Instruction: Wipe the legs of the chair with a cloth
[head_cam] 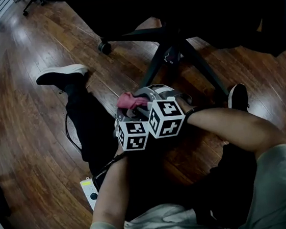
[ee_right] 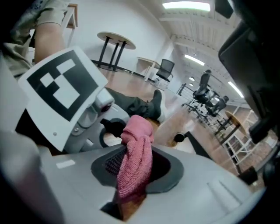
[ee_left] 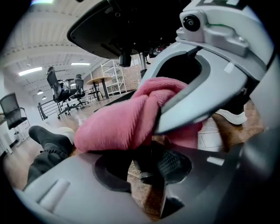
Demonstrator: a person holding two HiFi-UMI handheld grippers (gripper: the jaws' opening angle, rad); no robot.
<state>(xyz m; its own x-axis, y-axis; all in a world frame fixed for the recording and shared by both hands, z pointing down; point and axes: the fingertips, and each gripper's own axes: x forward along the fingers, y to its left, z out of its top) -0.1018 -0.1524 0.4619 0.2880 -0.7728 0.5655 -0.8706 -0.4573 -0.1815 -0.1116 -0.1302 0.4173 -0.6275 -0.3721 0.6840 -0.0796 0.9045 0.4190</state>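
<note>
A pink cloth [head_cam: 129, 100] is bunched between my two grippers, which meet low over the wooden floor in front of the black office chair's star base [head_cam: 176, 43]. One black leg [head_cam: 151, 74] runs down toward them; another ends in a castor [head_cam: 104, 47]. The left gripper [head_cam: 127, 109] holds the cloth [ee_left: 122, 124] at its tips. The right gripper [head_cam: 139, 101] comes in from the right. In its own view the cloth [ee_right: 135, 162] hangs as a narrow strip between the pads of the right gripper [ee_right: 131, 175]. Part of the cloth is hidden by the right gripper's grey jaw.
The person sits on the floor with dark-trousered legs stretched out, one shoe [head_cam: 61, 74] at the left, another [head_cam: 238, 95] by the chair's right leg. A white device [head_cam: 90, 192] and a cable lie near the left knee. Office chairs [ee_right: 205, 89] and a round table [ee_right: 116, 39] stand far off.
</note>
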